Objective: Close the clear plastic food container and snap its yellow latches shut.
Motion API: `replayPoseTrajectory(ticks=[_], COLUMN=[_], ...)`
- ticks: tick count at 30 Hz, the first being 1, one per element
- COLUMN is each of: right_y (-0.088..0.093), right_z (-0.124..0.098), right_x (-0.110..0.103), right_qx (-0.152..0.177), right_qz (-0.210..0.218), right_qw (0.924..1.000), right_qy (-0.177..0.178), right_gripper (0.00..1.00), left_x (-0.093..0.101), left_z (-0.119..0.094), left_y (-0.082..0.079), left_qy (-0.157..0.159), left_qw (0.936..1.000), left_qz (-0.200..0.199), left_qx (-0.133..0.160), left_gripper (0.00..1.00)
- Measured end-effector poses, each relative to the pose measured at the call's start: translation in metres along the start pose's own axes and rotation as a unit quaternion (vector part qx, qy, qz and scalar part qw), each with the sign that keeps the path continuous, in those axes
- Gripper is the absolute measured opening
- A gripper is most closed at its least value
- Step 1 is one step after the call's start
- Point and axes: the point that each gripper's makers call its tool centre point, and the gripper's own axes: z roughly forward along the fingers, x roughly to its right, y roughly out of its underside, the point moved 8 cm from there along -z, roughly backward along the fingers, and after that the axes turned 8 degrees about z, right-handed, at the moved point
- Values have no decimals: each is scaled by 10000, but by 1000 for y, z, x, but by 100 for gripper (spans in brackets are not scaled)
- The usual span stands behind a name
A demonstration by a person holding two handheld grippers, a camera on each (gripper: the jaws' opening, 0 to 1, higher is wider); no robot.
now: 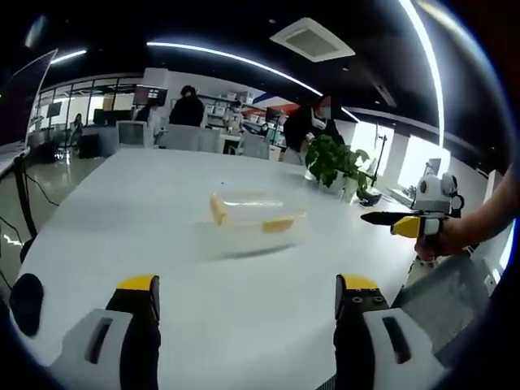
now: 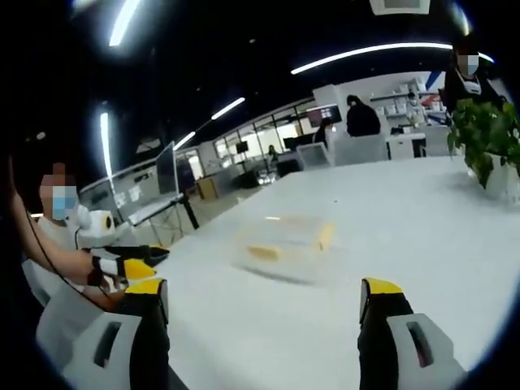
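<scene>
In the left gripper view the left tool (image 1: 246, 299) has its yellow-tipped jaws spread wide with nothing between them, and bare white desk (image 1: 122, 211) lies under and ahead of them. The clear plastic food container (image 1: 256, 218) sits on the desk straight ahead of this tool, well apart from its tips, with yellow latches (image 1: 278, 225) showing on its near side and left end; whether the lid is seated is too blurred to tell. To the right of this tool the right tool (image 1: 396, 221) reaches in, held by a hand (image 1: 445, 238). Beyond the container a potted plant (image 1: 337, 162) stands on the desk, with office chairs and people farther back. In the right gripper view the right tool (image 2: 265, 301) is also spread wide and holds nothing; the container lies ahead of it, slightly left, with open desk between. At its left the left tool (image 2: 140, 262) comes in, held by a seated person (image 2: 61, 236).
</scene>
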Motion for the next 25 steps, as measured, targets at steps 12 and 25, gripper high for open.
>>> replayPoseTrajectory(ticks=[12,25], right_y=[3,8], right_z=[3,-1], right_x=[-4,-5], right_qx=[-110,-198], right_qz=[0,20], right_qw=[9999,9998], right_qy=[-52,-34], right_gripper=[99,99], left_x=[1,1], left_z=[-3,-7], left_y=[-2,-2], left_qy=[46,63], left_qw=[9999,9999], left_qz=[95,112], left_qx=[6,-19], left_gripper=[90,88])
